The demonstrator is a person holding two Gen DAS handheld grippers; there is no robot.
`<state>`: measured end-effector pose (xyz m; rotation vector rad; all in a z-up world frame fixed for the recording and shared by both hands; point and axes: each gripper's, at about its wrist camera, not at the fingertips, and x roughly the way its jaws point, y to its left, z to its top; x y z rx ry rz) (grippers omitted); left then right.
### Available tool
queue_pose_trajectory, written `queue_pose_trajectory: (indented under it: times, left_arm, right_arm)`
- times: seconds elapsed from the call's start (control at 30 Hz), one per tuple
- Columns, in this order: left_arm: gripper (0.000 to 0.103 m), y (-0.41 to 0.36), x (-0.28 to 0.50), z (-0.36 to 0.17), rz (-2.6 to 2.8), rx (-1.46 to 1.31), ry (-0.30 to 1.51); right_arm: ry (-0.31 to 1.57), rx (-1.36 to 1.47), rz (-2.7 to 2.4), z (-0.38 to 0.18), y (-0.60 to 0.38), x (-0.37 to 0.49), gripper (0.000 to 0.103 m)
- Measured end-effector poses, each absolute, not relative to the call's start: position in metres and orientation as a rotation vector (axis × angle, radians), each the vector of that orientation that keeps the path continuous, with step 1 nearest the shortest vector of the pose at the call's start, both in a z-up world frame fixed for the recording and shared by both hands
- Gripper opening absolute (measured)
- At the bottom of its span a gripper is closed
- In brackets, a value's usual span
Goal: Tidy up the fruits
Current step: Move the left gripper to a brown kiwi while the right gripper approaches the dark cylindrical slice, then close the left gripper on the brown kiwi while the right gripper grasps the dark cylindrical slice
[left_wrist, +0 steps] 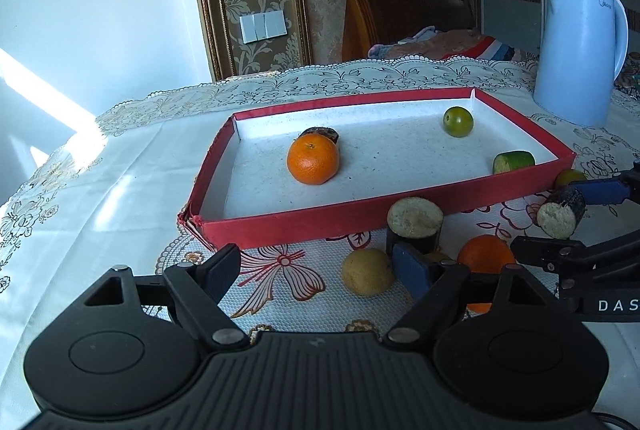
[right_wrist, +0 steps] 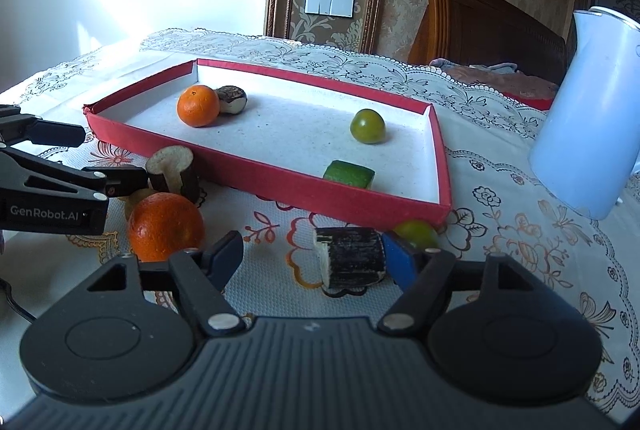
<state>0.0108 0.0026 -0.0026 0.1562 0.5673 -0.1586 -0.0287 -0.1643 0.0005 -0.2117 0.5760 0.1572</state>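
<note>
Straddling dark cane chunk [right_wrist: 352, 262] on desk just outside red tray [right_wrist: 256, 170], right claw [right_wrist: 312, 254] gapes, unclenched; left claw [left_wrist: 316, 270] released. Chunk stiff, light; pinch bark-covered sides.

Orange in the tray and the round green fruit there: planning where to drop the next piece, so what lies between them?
Nothing: between the orange and the round green fruit only bare white tray floor shows, clearest in the right wrist view.
</note>
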Motion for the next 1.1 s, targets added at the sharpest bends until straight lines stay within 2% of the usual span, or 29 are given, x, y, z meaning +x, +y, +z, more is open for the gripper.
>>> queue_pose_trajectory:
  times: [0.5, 0.83, 0.87, 0.93, 1.03, 1.1]
  left_arm:
    - [0.084, 0.019, 0.018, -0.002, -0.253, 0.110, 0.611]
    - [0.082, -0.006, 0.012, -0.011, -0.212, 0.259, 0.602]
    - [0.080, -0.006, 0.011, -0.011, -0.214, 0.260, 0.598]
    - [0.061, -0.005, 0.010, -0.010, -0.212, 0.255, 0.594]
    - [0.044, -0.002, 0.011, -0.010, -0.224, 0.232, 0.605]
    - [0.039, -0.004, 0.010, -0.010, -0.235, 0.243, 0.600]
  right_arm:
    - [0.578, -0.230, 0.154, 0.001, -0.161, -0.027, 0.076]
    - [0.590, -0.238, 0.157, -0.001, -0.160, -0.025, 0.076]
    - [0.591, -0.237, 0.156, -0.001, -0.160, -0.025, 0.076]
    - [0.587, -0.237, 0.146, -0.001, -0.160, -0.026, 0.072]
    - [0.582, -0.234, 0.128, 0.000, -0.161, -0.025, 0.063]
    - [0.578, -0.232, 0.114, 0.001, -0.163, -0.024, 0.058]
